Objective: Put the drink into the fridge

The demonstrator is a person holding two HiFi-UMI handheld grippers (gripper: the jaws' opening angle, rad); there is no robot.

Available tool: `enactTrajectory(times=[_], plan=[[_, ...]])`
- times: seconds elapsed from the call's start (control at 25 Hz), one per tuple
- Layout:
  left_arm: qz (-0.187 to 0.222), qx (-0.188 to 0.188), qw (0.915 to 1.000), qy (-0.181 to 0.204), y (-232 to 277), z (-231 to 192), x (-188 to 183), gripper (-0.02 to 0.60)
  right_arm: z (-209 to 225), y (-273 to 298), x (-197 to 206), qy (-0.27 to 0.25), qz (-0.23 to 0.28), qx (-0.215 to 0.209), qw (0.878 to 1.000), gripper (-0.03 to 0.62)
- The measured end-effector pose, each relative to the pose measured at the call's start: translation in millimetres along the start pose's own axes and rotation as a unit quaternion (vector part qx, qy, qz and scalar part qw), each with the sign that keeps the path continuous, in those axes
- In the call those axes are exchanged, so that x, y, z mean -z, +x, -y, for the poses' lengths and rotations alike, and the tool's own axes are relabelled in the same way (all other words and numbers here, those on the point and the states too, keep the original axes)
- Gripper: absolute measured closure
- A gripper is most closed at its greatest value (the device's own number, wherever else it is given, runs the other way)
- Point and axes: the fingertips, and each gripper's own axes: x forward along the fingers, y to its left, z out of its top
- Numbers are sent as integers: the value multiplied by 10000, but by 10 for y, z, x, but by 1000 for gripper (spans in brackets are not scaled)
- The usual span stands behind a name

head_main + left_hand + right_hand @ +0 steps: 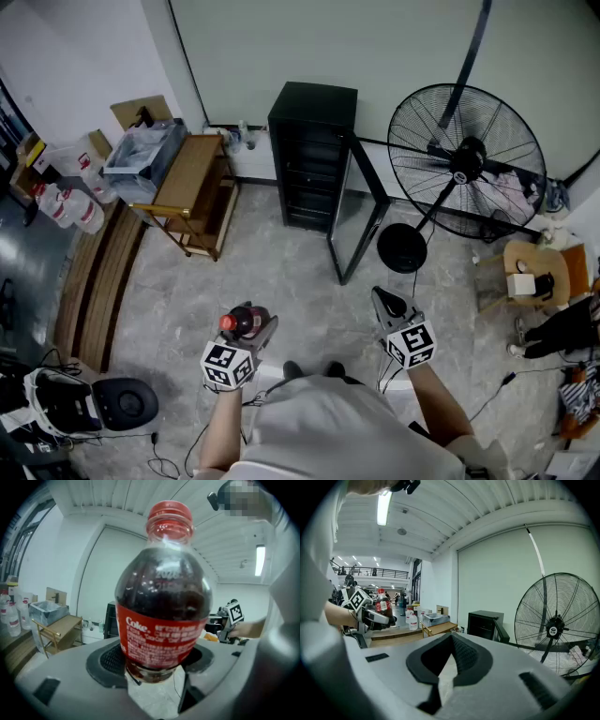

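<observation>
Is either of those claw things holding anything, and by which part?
The left gripper clamps a cola bottle by its lower part, near the base. The right gripper holds nothing.

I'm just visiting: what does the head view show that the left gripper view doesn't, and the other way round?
Only the head view: the big fan, the fridge with its door standing open, and the person's torso from above.
Only the left gripper view: the bottle up close between the jaws, its red label reading Coke, and a ceiling light.
Both: the bottle, the black fridge, the wooden table and the right gripper.
</observation>
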Motion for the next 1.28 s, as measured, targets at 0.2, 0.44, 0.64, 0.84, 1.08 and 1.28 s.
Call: enactTrajectory(times=[0.2,0.44,0.64,0.84,1.08,1.28], plan=[[2,36,10000,7,-11,-14,40,273,-22,6,22,-11,3,30,10000,595],[-26,91,10000,-11,-28,-90,29,273,-73,58,-14,8,-6,85,10000,595],[-51,146,9999,-29,-24,-270,-18,273,-131,216,-84,131,-19,124,9998,595],[-93,220,9997,-39,-69,-461,-40,273,-247,367,-123,179,-99,174,9996,594],[-105,334,9994,-24,-190,-669,38,273,-470,490,-53,285,-78,288,9991,594],[-154,390,9991,23,-263,-796,69,275,-626,582,-36,280,-85,304,9991,594]])
